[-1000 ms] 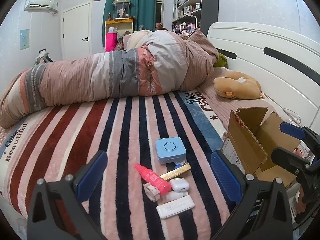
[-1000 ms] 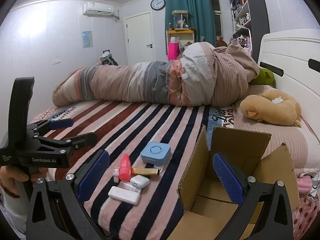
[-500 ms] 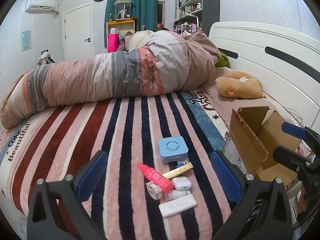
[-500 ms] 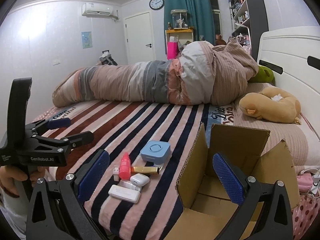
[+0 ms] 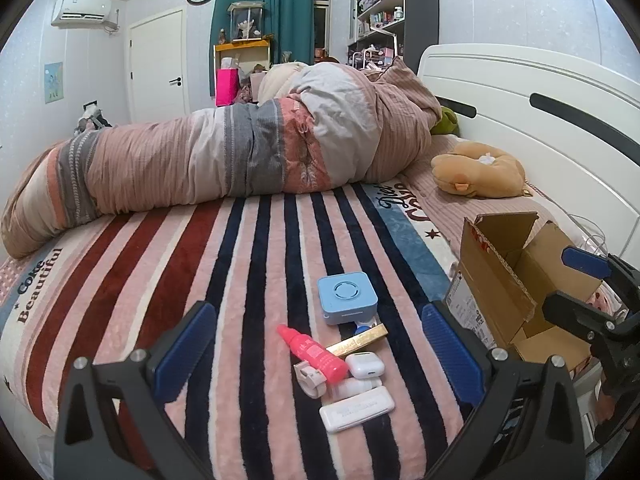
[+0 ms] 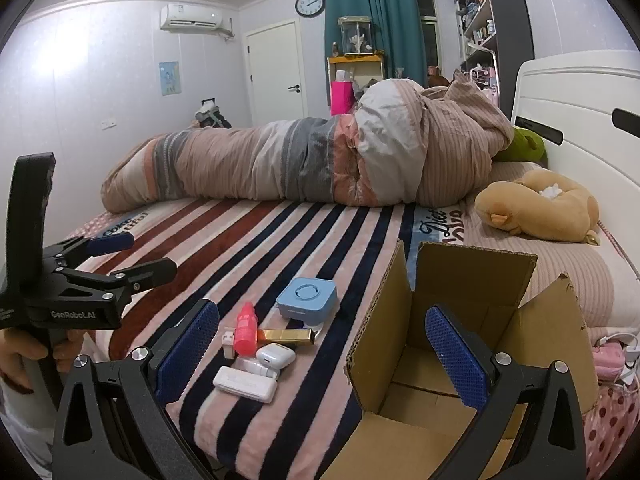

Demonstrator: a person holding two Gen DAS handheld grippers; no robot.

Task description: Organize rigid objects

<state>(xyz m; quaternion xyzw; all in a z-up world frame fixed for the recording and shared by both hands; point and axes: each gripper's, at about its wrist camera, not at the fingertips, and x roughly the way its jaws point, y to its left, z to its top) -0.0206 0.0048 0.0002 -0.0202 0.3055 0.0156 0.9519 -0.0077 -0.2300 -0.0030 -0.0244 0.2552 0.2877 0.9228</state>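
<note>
A cluster of small items lies on the striped blanket: a light blue square box (image 5: 347,297) (image 6: 307,298), a pink bottle (image 5: 314,353) (image 6: 245,328), a gold bar (image 5: 357,345) (image 6: 285,335), a white earbud case (image 5: 365,364) (image 6: 275,354) and a flat white case (image 5: 357,409) (image 6: 245,384). An open cardboard box (image 5: 516,288) (image 6: 460,344) stands to their right. My left gripper (image 5: 316,352) is open and empty, just short of the cluster. My right gripper (image 6: 322,354) is open and empty in front of the box's left flap.
A rolled striped duvet (image 5: 240,160) lies across the far side of the bed. A tan plush toy (image 5: 480,174) rests by the white headboard (image 5: 540,92). The bed's front edge runs just below the items.
Both grippers have drifted slightly; the items and the box sit a little higher and farther in view. Nothing was picked up.
</note>
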